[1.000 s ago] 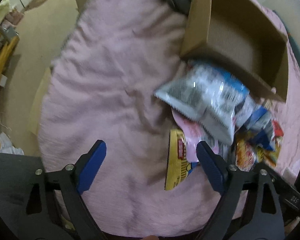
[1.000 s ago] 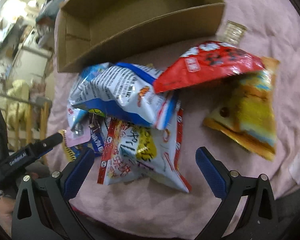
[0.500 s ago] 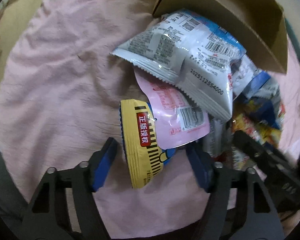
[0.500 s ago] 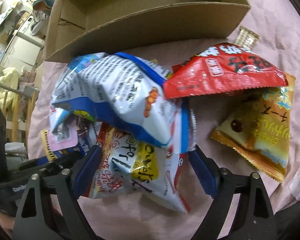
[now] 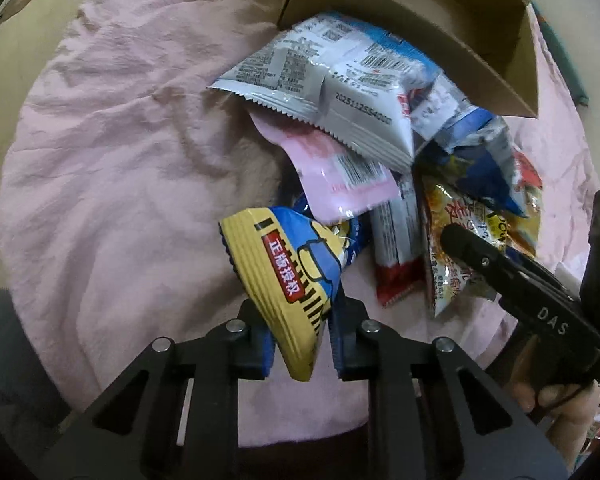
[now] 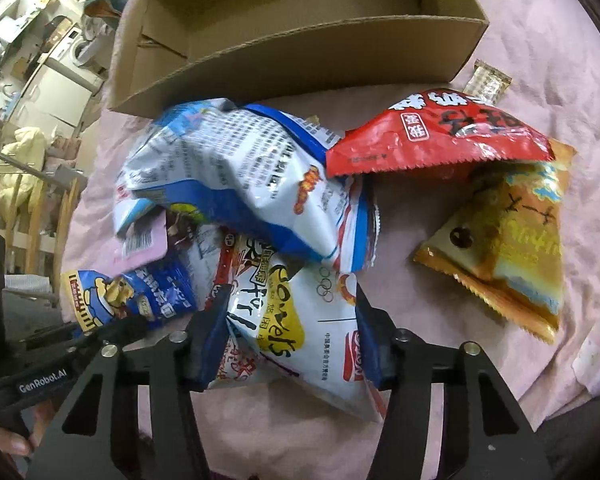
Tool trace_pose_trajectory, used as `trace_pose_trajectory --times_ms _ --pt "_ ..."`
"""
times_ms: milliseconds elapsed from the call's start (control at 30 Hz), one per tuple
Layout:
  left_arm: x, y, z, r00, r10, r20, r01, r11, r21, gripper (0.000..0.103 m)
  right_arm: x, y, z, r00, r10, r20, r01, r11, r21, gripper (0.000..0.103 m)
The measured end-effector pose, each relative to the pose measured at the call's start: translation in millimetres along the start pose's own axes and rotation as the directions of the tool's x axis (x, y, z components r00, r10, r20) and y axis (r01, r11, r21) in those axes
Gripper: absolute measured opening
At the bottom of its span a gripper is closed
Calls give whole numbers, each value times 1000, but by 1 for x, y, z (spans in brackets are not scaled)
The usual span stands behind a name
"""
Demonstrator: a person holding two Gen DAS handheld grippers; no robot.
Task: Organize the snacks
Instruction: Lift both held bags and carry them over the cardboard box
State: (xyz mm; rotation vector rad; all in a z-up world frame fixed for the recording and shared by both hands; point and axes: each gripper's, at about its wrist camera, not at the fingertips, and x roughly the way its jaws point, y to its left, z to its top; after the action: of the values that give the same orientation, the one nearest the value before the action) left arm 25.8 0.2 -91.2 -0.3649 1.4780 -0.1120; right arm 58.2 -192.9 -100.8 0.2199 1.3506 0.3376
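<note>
A pile of snack bags lies on a pink cloth in front of an open cardboard box [image 5: 480, 52], also seen in the right wrist view [image 6: 284, 52]. My left gripper [image 5: 300, 344] is shut on a yellow and blue snack bag [image 5: 288, 276], lifting its near end; the same bag shows in the right wrist view [image 6: 112, 300]. My right gripper [image 6: 288, 340] has its jaws around a white, red and yellow snack bag [image 6: 300, 320], pressing its sides. A large blue and white bag [image 6: 236, 176] lies on top of the pile.
A red bag [image 6: 440, 132] and an orange-yellow bag [image 6: 508, 240] lie to the right. A pink bag [image 5: 340, 176] lies under a white bag [image 5: 332, 80]. A small wrapped bar [image 6: 488, 82] sits by the box corner. Shelves and furniture stand far left.
Both grippers moved forward into the pile and closed: the left onto the yellow and blue bag, the right around the white, red and yellow bag.
</note>
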Motion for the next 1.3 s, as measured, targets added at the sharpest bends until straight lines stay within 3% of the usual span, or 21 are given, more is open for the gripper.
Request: trace_pose_trajectory --times_ms 200,400,533,667,900,1300 --pt "-41 15 -27 998 9 68 -8 1000 -17 17 -20 -12 -18 998 61 14 -61 998 25 56" --pt "-67 41 -20 995 27 98 -23 999 -42 17 -40 -5 -38 990 141 3 -141 989 45 56" --pt "-89 29 -21 985 23 171 -18 999 -29 17 -67 2 -43 984 173 49 -175 984 29 55" --pt "-119 7 -6 953 42 300 -48 999 12 17 -103 10 -30 969 185 164 -184 983 -21 55" --pt "-136 -24 36 919 50 391 -80 995 62 17 -138 12 3 944 163 286 -149 986 -71 55" --pt "-129 -63 101 891 55 450 -128 983 134 17 -142 -3 62 907 153 392 -143 988 -57 55"
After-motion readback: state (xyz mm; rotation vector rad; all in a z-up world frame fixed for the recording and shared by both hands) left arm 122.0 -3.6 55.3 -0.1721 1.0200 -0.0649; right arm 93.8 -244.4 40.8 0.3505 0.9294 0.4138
